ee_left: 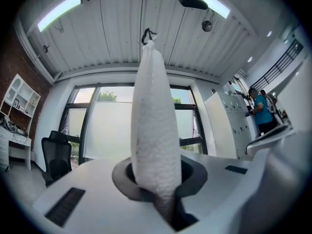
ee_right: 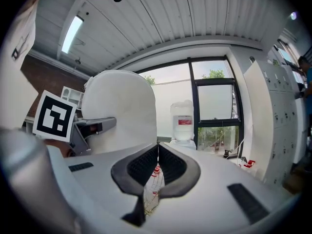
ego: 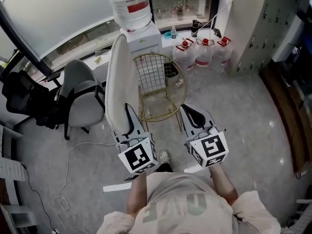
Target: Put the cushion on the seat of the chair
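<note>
A white round cushion (ego: 119, 82) stands on edge, held up by my left gripper (ego: 130, 122), which is shut on its lower rim. In the left gripper view the cushion (ee_left: 153, 130) rises straight up from between the jaws of that gripper (ee_left: 158, 182). The gold wire chair (ego: 158, 69) stands just ahead, its seat (ego: 157, 104) bare and between the two grippers. My right gripper (ego: 193, 115) is shut with nothing in it, to the right of the chair. In the right gripper view the pads of that gripper (ee_right: 157, 165) meet, and the cushion (ee_right: 119, 111) shows at the left.
A water dispenser with a large bottle (ego: 130, 6) stands behind the chair. A grey office chair (ego: 80, 94) and a black one (ego: 22, 96) are at the left. Several water jugs (ego: 204, 52) sit at the back right by grey lockers (ego: 263, 23). A cable (ego: 68, 169) trails on the floor.
</note>
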Demonstrator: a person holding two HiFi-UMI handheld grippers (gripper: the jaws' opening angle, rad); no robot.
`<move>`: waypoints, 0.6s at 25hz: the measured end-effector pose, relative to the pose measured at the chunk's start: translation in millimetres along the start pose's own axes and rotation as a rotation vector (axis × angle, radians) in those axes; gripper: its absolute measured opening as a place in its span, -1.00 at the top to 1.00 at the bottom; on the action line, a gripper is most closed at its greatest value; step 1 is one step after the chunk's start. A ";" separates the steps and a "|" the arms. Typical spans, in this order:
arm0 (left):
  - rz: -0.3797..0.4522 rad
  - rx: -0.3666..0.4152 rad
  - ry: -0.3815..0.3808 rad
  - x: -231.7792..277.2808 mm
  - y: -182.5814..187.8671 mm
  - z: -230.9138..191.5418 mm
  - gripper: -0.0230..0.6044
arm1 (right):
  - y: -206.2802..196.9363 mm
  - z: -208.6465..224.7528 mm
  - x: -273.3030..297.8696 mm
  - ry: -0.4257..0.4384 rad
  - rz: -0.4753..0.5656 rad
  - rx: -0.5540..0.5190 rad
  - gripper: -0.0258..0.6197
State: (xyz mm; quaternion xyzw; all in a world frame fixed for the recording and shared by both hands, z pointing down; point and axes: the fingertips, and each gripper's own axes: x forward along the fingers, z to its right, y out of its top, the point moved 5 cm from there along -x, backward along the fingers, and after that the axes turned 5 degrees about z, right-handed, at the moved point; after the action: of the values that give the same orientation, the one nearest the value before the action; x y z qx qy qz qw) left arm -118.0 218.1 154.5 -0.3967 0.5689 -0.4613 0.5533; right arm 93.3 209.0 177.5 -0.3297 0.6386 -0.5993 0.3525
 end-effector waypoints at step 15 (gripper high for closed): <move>-0.005 0.012 -0.097 157.0 -46.5 -35.8 0.77 | -13.2 19.7 150.3 -0.066 -0.051 -0.014 0.87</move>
State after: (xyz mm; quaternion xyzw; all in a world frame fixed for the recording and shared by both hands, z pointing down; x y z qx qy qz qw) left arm -167.8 58.1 156.5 -0.4166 0.5377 -0.4463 0.5816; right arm 29.6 70.9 181.8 -0.3681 0.6223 -0.5924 0.3554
